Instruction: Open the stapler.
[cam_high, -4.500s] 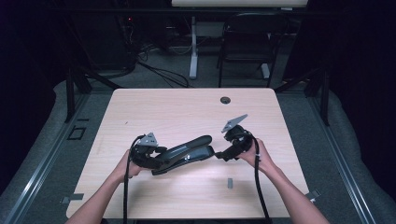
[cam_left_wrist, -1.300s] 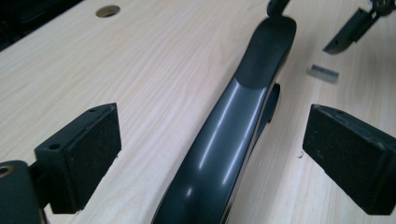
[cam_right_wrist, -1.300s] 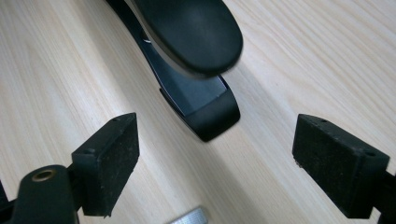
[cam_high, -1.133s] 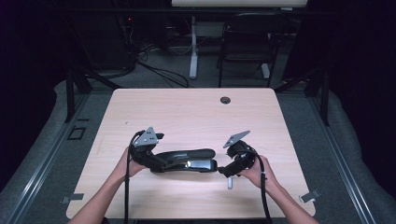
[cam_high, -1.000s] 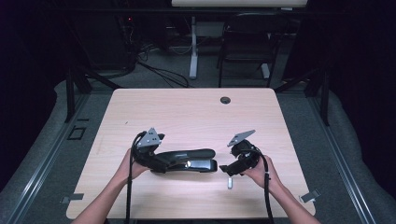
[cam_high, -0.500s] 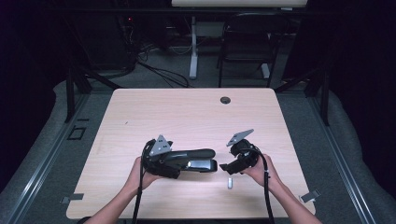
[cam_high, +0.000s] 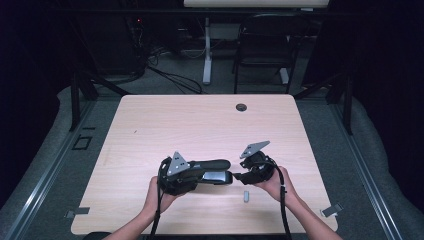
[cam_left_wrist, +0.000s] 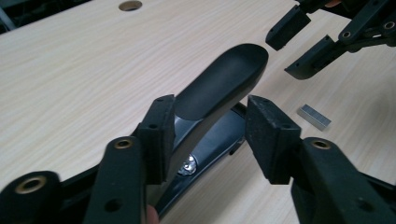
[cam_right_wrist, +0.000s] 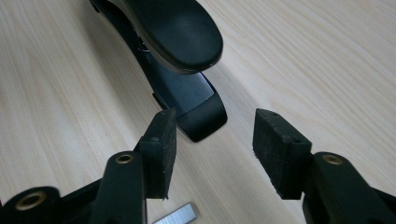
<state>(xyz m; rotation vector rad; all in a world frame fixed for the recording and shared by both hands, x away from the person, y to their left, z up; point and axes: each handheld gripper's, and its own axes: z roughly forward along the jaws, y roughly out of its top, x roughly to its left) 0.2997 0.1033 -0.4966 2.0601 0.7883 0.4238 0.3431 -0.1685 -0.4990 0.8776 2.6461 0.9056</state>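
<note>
A black stapler (cam_high: 216, 170) lies on the wooden table (cam_high: 200, 125), its handle raised (cam_left_wrist: 219, 84). My left gripper (cam_high: 197, 175) is open, its jaws standing on either side of the stapler's rear half; in the left gripper view (cam_left_wrist: 212, 135) the left pad sits against the stapler's side. My right gripper (cam_high: 239, 176) is open at the stapler's front tip (cam_right_wrist: 201, 121), with nothing between its pads (cam_right_wrist: 212, 144). The right gripper (cam_left_wrist: 299, 42) also appears past the stapler in the left gripper view. A small strip of staples (cam_high: 245, 196) lies just in front of the right gripper.
A round cable hole (cam_high: 241, 107) sits near the table's far edge. Behind the table stand a chair (cam_high: 260, 50) and a desk leg (cam_high: 206, 50) on a dark floor. The table's front edge is close to my hands.
The stapler was lowered flat on the table. My right gripper let go and drew back to its tip. My left gripper slid right along the stapler in the last second.
</note>
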